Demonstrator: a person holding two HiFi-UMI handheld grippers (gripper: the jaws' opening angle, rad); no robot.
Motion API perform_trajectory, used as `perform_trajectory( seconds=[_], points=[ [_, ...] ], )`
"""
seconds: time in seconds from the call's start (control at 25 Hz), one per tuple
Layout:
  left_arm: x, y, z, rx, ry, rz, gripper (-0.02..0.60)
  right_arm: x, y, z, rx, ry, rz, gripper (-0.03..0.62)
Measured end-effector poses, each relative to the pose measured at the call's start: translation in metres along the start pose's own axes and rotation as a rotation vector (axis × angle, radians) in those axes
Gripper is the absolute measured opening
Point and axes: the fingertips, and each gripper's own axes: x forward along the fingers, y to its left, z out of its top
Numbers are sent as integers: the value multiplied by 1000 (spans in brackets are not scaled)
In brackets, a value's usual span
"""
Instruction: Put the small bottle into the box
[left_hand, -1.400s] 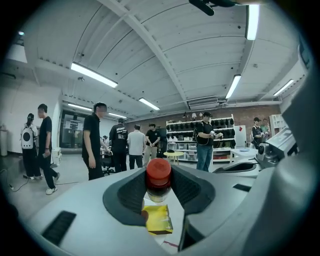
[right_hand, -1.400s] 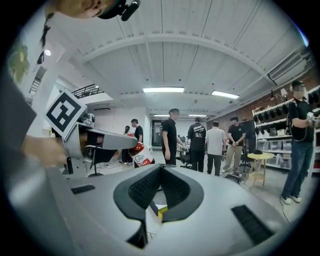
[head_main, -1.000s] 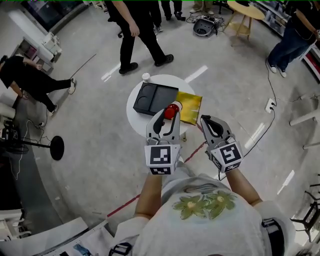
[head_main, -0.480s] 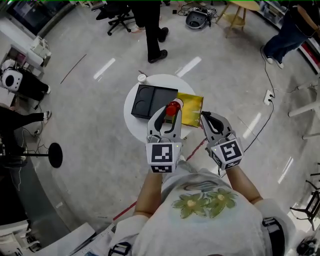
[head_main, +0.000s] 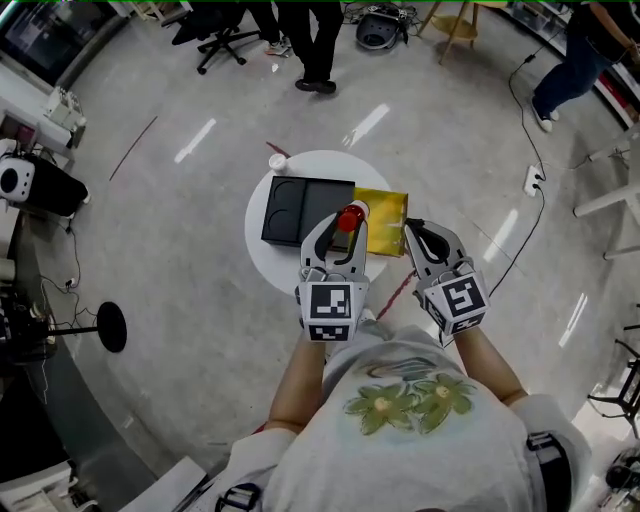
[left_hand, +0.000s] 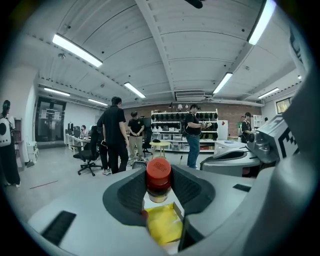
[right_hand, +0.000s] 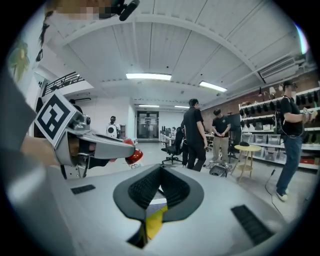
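The walking person (head_main: 322, 40) has stepped off toward the top edge; both grippers stay put. The left gripper (head_main: 342, 226) clamps the red-capped small bottle (left_hand: 158, 176) above the round table (head_main: 268, 254), just right of the black box (head_main: 300, 210), beside a yellow pouch (head_main: 383, 215). The right gripper (head_main: 411, 231) has its 2 jaws together, empty.

My left tool (head_main: 341, 224) is clamped on the small bottle (left_hand: 158, 176), held out ahead of my chest. My right tool (head_main: 413, 232) sits just beside it, jaws pressed together, empty, both forearms bare.
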Motion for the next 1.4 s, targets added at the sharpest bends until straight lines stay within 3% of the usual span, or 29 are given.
perform_trajectory(
  seconds=[0.36,0.72,1.4],
  points=[
    [17,-7,-30,3,56,-66,147,0,-4,-8,1,24,-44,3],
    [36,-17,-53,-8,111,-82,146,-2,-24,-16,4,48,-52,3],
    [80,-26,-78,-28,231,-24,147,35,-78,-12,3,71,51,3]
  ],
)
